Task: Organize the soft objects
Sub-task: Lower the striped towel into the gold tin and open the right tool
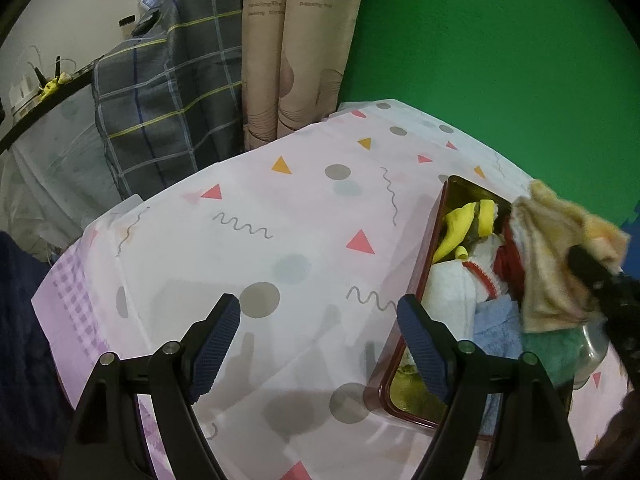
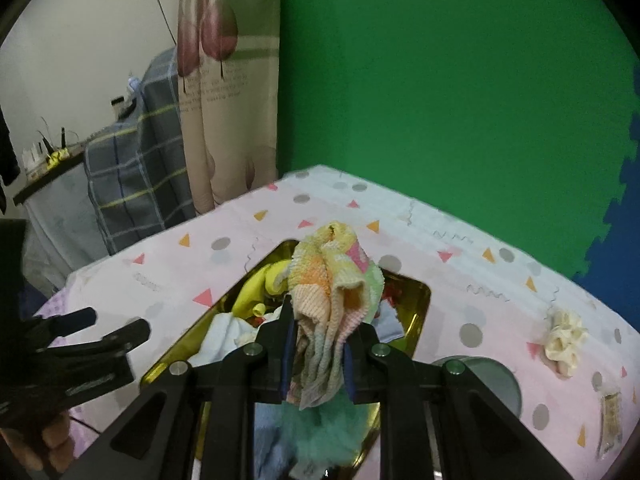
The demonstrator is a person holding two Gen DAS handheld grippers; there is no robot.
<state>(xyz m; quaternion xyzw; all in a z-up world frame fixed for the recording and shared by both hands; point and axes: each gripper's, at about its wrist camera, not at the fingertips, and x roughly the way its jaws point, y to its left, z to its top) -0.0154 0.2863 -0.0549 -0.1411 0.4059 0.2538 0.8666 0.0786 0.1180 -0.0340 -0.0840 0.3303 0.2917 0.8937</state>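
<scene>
We had the right gripper [image 2: 316, 356] pinched on a pastel cloth [image 2: 332, 304], its two pads pressed into a bunched fold low down, so the rest stood up and flopped over above the tin [image 2: 424, 300]. The tin, gold inside with a dark red rim, sat on the patterned sheet [image 2: 460, 232] and served as our landmark. Inside it lay a yellow piece [image 2: 256, 288] at the far end, a white one [image 2: 224, 328] toward the left side, a blue towel [image 2: 268, 432] at the near end and a teal fluffy thing [image 2: 324, 428] just under the held cloth.

The left gripper [image 1: 320, 344] hung spread wide and held nothing, just left of the tin over bare sheet, with one finger [image 1: 420, 344] overlapping the tin's near left rim in view.

We judged the cloth light, limp and a little grippy from its ribbed weave. It would not slip, but it would sag and trail, and a loose corner could drape over the rim. A hold on a gathered bunch, as here, seemed best.

Right of the tin, well apart, a cream scrunchie [image 2: 564, 338] lay on the sheet, equally soft, best taken across its ring. Nearer us sat what may have been a beaded clip [image 2: 610, 420]; the view there was too smeared to say.
</scene>
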